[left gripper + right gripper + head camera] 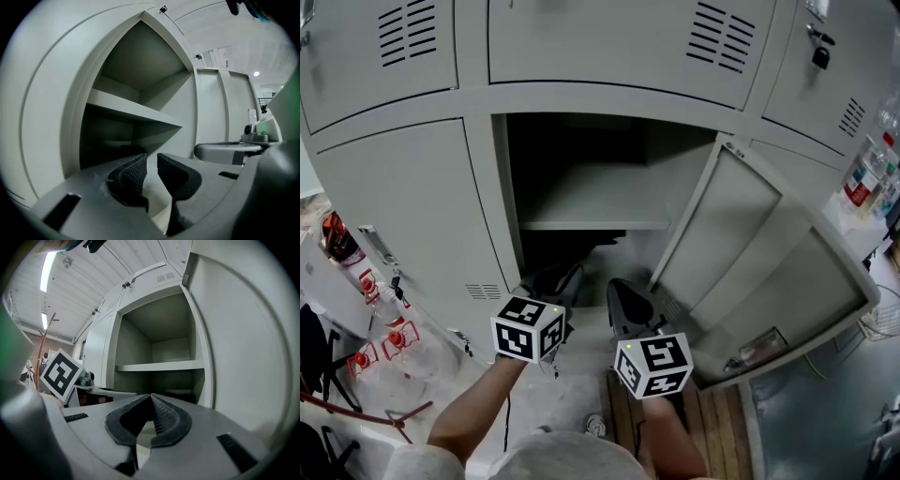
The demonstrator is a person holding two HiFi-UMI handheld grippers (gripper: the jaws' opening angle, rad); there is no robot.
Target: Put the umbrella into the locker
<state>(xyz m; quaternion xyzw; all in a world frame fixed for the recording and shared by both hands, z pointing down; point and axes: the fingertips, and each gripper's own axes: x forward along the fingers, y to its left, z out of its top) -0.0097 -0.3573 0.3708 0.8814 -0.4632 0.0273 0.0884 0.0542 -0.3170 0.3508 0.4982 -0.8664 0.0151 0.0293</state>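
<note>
Both arms reach forward from the bottom of the head view, side by side. The left forearm [473, 412] is bare and slants in from the lower left. The right forearm [673, 441] comes up more steeply from below. Each hand carries tongs topped by a marker cube, the left cube [528, 328] sitting slightly higher in the view than the right cube [653, 364]. The left tongs [561, 279] and the right tongs [623, 298] lie near each other without touching, and both point ahead. The left jaws stand a narrow gap apart with nothing between them, showing one ribbed pad [133, 173]. The right jaws meet at their tips and hold nothing.
</note>
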